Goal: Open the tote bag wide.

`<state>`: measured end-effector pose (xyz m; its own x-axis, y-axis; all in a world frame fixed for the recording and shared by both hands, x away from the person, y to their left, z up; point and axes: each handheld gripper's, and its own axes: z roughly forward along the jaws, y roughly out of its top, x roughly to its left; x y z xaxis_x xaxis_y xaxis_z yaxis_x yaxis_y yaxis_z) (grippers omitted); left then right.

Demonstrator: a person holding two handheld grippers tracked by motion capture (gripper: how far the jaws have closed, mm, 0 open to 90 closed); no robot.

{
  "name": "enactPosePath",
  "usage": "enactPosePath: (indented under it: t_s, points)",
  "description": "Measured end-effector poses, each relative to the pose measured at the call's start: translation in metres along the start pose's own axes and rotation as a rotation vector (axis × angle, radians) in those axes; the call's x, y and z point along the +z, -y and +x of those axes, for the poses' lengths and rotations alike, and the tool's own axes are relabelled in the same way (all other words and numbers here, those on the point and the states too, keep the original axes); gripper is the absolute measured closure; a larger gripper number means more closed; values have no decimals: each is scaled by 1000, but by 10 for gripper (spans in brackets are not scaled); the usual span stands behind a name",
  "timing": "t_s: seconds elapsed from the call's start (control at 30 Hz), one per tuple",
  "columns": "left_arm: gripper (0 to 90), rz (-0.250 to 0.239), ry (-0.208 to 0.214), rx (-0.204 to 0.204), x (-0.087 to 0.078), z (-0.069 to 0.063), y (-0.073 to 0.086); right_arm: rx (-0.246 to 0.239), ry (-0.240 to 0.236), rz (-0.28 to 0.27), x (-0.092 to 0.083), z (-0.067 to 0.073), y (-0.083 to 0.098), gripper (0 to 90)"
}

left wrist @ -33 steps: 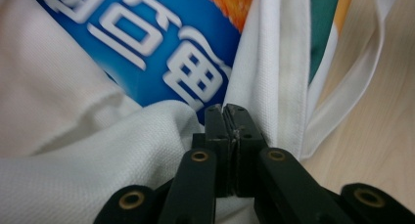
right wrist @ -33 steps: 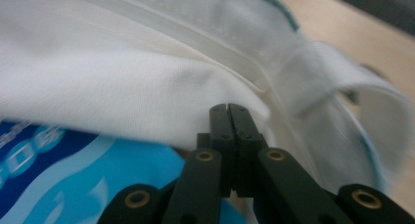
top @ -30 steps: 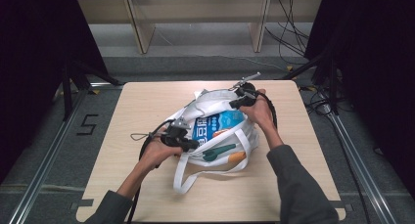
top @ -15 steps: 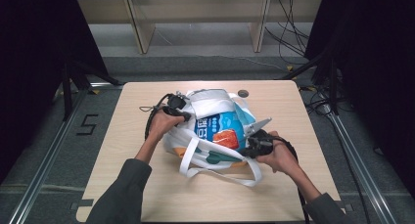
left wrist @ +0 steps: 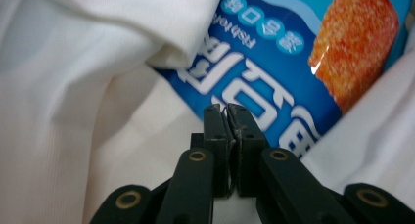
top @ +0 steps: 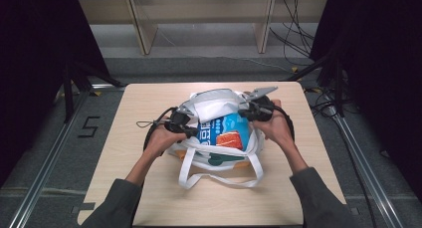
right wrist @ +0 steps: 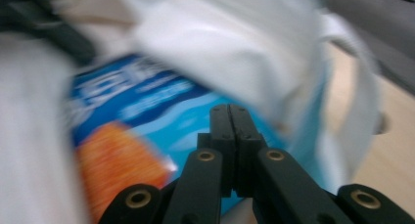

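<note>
Left gripper (left wrist: 228,109) first: its jaws are pressed together. In the left gripper view there's maybe a thin bit of white cloth pinched in the seam, but honestly I can't tell, so I'd just call them closed. Right gripper (right wrist: 230,109): same deal, jaws fully together with nothing visible between them, and that view is blurry.

Just past both sets of jaws is the blue snack packet (top: 222,131), glossy, with white lettering and an orange fried-looking picture on it. It sits inside the white tote bag (top: 211,107), with folds of the cloth draped over its top edge at about 11 o'clock in the left gripper view.

From the high view, the bag lies around the middle of the wooden surface (top: 139,101), with the left gripper at its 9 o'clock side and the right one at roughly 2 o'clock. The handle straps (top: 221,178) loop out toward 6 o'clock, and something green and orange pokes out low in the bag.

Handling guess: the bag is soft, floppy cloth that will sag and bunch wherever you grab it, so pinch the rim hem or a strap. The packet looks light, slick and crinkly, probably crushable inside, so take it by an edge seam, not the belly.
</note>
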<state>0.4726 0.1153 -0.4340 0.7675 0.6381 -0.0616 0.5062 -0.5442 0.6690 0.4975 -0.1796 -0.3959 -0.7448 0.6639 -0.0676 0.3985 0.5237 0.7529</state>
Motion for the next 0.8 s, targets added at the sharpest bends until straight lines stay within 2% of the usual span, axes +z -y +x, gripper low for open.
enactPosePath:
  t_s: [0.07, 0.1, 0.13, 0.17, 0.2, 0.27, 0.3, 0.37, 0.4, 0.43, 0.47, 0.5, 0.53, 0.57, 0.6, 0.63, 0.67, 0.7, 0.73, 0.77, 0.8]
  points:
    - [869, 3, 9, 2, -4, 2, 7, 14, 60, 39, 16, -20, -3, 900]
    - [872, 4, 18, -3, -7, 3, 12, 41, 69, 64, 22, -25, -2, 900]
    - [878, 4, 22, -1, -8, 4, 14, 66, 91, 116, 31, -35, 1, 900]
    - [882, 40, 31, 17, -9, 2, 22, 71, 108, 120, 39, -40, 5, 900]
    - [890, 92, 32, 61, -10, 2, 27, 72, 128, 176, 54, -51, 17, 900]
    - [894, 104, 29, 66, -11, -1, 36, 111, 98, 219, 68, -60, 32, 900]
    - [895, 87, 36, 70, -11, -1, 40, 134, 96, 224, 73, -62, 38, 900]
    - [896, 81, 30, 71, -11, -2, 41, 221, 52, 229, 80, -67, 48, 900]
    - [896, 89, 37, 64, -11, -3, 41, 214, 61, 231, 79, -66, 46, 900]
    - [896, 95, 39, 73, -12, -1, 40, 173, 83, 243, 76, -64, 42, 900]
    - [895, 96, 45, 60, -14, 1, 38, 151, 97, 252, 71, -62, 38, 900]
    - [892, 71, 43, 40, -16, 1, 35, 120, 111, 224, 63, -62, 33, 900]
    - [882, 58, 49, 44, -18, 2, 31, 144, 114, 198, 51, -59, 28, 900]
    - [867, 2, 36, 18, -19, 1, 24, 149, 129, 154, 42, -56, 23, 900]
    - [859, -12, 40, 18, -19, 2, 19, 136, 126, 130, 30, -50, 17, 900]
    - [854, -28, 36, 2, -19, 3, 12, 126, 110, 109, 25, -45, 14, 900]
    - [848, -56, 33, -16, -16, 3, 4, 88, 72, 92, 19, -38, 11, 900]
    - [846, -68, 38, -40, -11, 4, -5, 78, 54, 97, 13, -27, 8, 900]
    - [843, -74, 33, -38, -7, 6, -11, 62, 24, 104, 9, -12, 6, 900]
    - [841, -71, 20, -39, -1, 8, -20, 48, 10, 91, 8, -4, 6, 900]
    - [840, -72, 4, -49, 4, 9, -25, -20, -36, 70, 8, 7, 7, 900]
